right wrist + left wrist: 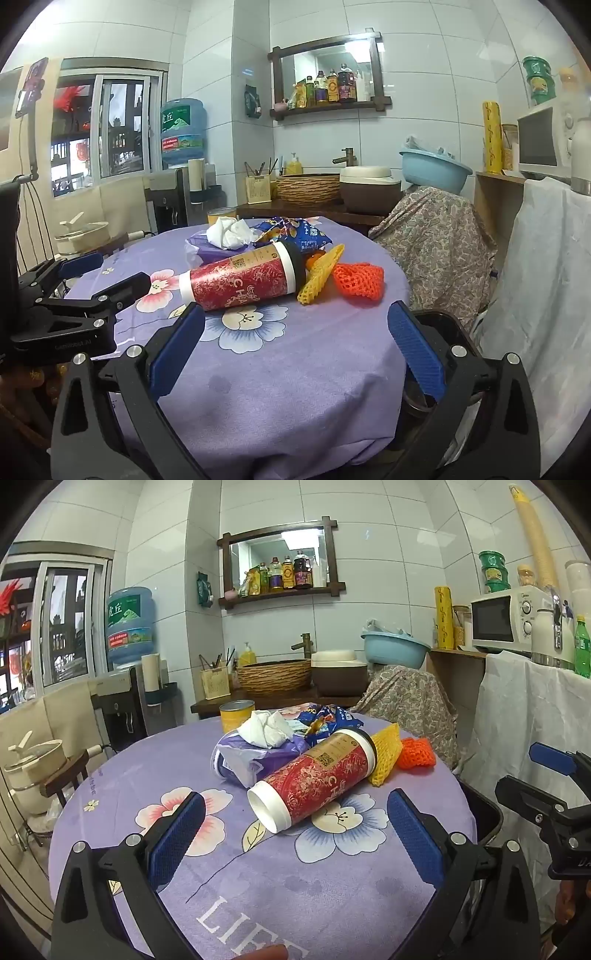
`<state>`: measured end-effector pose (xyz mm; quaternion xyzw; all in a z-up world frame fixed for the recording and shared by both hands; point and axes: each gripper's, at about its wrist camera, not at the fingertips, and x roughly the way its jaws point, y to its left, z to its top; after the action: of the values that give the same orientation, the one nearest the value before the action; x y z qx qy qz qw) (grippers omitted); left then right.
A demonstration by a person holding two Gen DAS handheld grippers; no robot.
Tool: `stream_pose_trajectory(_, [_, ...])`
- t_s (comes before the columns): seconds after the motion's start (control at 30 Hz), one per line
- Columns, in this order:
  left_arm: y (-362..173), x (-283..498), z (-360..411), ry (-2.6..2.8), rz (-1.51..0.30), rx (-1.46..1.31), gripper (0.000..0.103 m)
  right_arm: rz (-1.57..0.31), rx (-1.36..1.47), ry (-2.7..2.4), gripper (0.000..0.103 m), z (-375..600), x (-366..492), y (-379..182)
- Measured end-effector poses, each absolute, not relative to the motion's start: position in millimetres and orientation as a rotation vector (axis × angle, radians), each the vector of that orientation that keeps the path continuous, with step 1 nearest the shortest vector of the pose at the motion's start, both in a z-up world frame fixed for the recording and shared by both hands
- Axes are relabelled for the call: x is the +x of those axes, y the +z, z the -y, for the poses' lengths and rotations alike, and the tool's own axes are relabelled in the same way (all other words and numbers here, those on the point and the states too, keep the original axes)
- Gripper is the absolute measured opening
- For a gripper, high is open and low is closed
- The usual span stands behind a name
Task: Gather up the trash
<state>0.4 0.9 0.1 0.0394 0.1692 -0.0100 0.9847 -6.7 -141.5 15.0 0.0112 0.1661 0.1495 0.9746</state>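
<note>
The trash is all uncollected, heaped toward the table's far edge: a red paper cup [314, 775] on its side, crumpled tissue [267, 727], a blue snack bag [328, 720] and foam nets [386, 753]. Nearer the front edge, the left gripper [295, 838] and right gripper [295, 354] hover wide apart, holding nothing. A dark bin [439, 325] by the table's right edge looks like the destination, so I judge the task barely begun.

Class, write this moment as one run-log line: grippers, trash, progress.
left gripper: open, empty | right gripper: open, empty | red cup: lying on table, tissue behind | progress: nothing collected yet
</note>
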Motion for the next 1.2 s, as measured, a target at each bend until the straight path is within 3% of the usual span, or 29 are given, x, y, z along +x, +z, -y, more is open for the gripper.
stream_pose_trajectory(1.2, [1.2,-1.0,-2.8,-0.024,-0.339,0.087,0.098,-0.345,0.014,0.323,0.098,135.8,-7.7,15.4])
